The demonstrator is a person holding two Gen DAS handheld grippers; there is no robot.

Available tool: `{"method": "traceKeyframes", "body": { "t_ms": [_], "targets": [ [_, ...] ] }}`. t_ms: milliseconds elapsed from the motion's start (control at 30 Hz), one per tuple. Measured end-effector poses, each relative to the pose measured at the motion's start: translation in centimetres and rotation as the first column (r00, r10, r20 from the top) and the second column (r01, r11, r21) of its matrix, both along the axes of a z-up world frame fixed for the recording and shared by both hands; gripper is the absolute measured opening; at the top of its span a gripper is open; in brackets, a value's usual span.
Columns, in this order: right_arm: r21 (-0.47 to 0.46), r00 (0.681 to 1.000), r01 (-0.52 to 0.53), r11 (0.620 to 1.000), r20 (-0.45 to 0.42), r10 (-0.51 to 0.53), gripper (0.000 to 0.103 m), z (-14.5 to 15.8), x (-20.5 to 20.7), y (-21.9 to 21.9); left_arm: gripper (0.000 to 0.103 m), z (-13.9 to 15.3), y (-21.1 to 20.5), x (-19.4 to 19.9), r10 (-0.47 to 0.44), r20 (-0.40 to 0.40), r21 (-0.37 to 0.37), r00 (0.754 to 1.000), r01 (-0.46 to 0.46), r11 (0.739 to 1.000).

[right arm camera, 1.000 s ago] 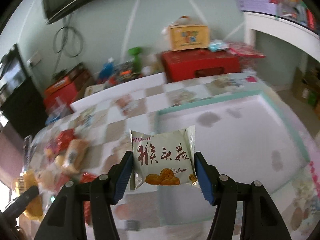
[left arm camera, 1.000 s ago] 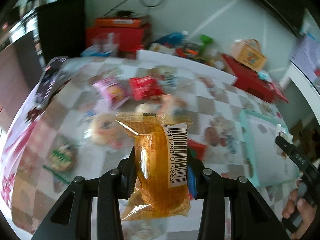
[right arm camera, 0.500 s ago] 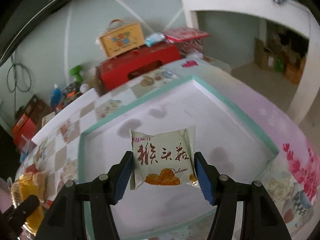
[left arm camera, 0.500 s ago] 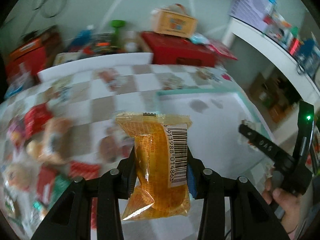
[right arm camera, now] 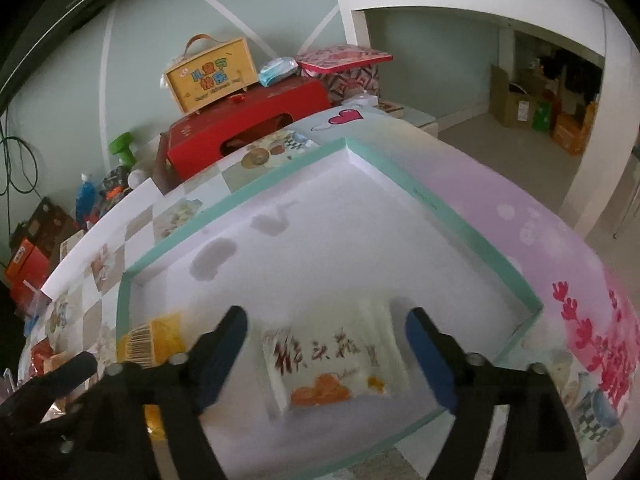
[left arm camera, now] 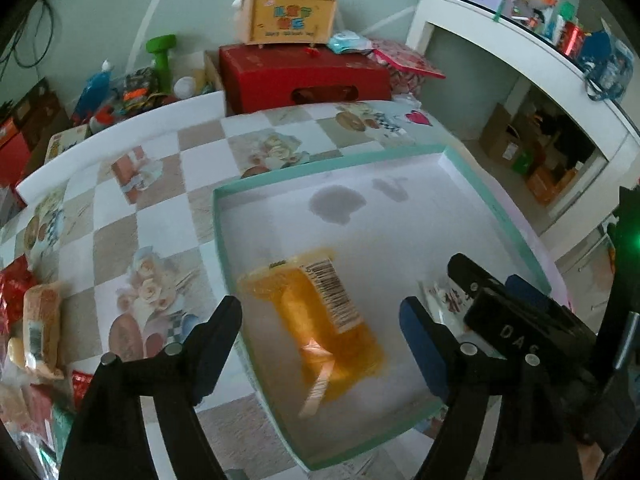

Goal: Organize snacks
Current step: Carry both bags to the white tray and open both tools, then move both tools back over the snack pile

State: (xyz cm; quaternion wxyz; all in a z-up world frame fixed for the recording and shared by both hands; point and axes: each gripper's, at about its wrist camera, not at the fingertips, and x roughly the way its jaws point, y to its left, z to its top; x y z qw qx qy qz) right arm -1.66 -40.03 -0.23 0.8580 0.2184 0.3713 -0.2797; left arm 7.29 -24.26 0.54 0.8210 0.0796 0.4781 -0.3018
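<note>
A white tray with a teal rim [left arm camera: 218, 240] lies on the checked tablecloth. My left gripper [left arm camera: 320, 306] hangs over its near left part with its jaws opening. The orange snack packet [left arm camera: 320, 328], blurred, lies loose below and between the fingers with no pad pressing on it. My right gripper [right arm camera: 326, 316] is over the tray's [right arm camera: 472, 236] near right corner, its jaws opening too. The white packet with red lettering [right arm camera: 332, 364] rests free on the tray floor between them. The right gripper [left arm camera: 500, 300] also shows in the left wrist view, and the orange packet [right arm camera: 156, 340] in the right wrist view.
Several loose snacks [left arm camera: 40, 332] lie on the cloth left of the tray. A red box [left arm camera: 304, 76] with a yellow carry case [left arm camera: 292, 16] on it stands behind the table, beside a green dumbbell [left arm camera: 162, 52]. A white desk [left arm camera: 520, 40] is at the right.
Both grippers swung over the tray, each shut on a packet. Now both have opened, and the orange and white packets have dropped onto the tray floor.
</note>
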Motion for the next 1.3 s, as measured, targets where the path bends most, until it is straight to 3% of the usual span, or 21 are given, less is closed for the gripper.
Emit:
{"method": "traceKeyframes", "body": {
  "t_ms": [133,200,267,433,767,967,1067,1300],
  "targets": [
    [0.011,1.0,-0.022,1.0,-0.021,0.022,0.09,-0.2,0.3,0.3,0.091,0.0,2.2,0.4,0.071,-0.014,-0.017,0.997,-0.071,0.997],
    [0.009,0.999,-0.025,1.0,-0.032,0.025,0.103,-0.3,0.5,0.4,0.098,0.0,3.2,0.6,0.108,-0.012,-0.023,0.994,-0.108,0.994],
    [0.009,0.999,-0.026,1.0,-0.027,0.026,0.103,-0.3,0.5,0.5,0.103,0.0,4.5,0.8,0.159,0.012,-0.022,0.987,-0.158,0.987],
    [-0.007,0.999,-0.037,0.999,-0.011,0.037,0.103,0.0,0.5,0.8,0.103,0.1,6.8,1.1,0.24,0.088,-0.019,0.967,-0.239,0.971],
    [-0.061,0.992,-0.075,0.995,0.093,0.08,0.103,1.3,0.6,2.6,0.103,0.7,10.8,0.3,0.295,0.109,-0.044,0.949,-0.292,0.955],
    [-0.021,0.986,-0.113,0.993,0.117,0.115,0.103,1.9,1.0,3.7,0.103,0.5,14.3,0.0,0.344,0.031,-0.075,0.938,-0.341,0.937],
    [-0.036,0.988,-0.111,0.993,0.106,0.114,0.103,2.0,1.3,4.1,0.103,0.2,16.3,0.1,0.352,-0.072,-0.114,0.933,-0.358,0.927],
    [-0.096,0.973,-0.162,0.982,0.148,0.175,0.103,3.5,1.6,6.4,0.103,1.5,19.6,-1.0,0.397,0.015,-0.095,0.917,-0.394,0.914]
  ]
}}
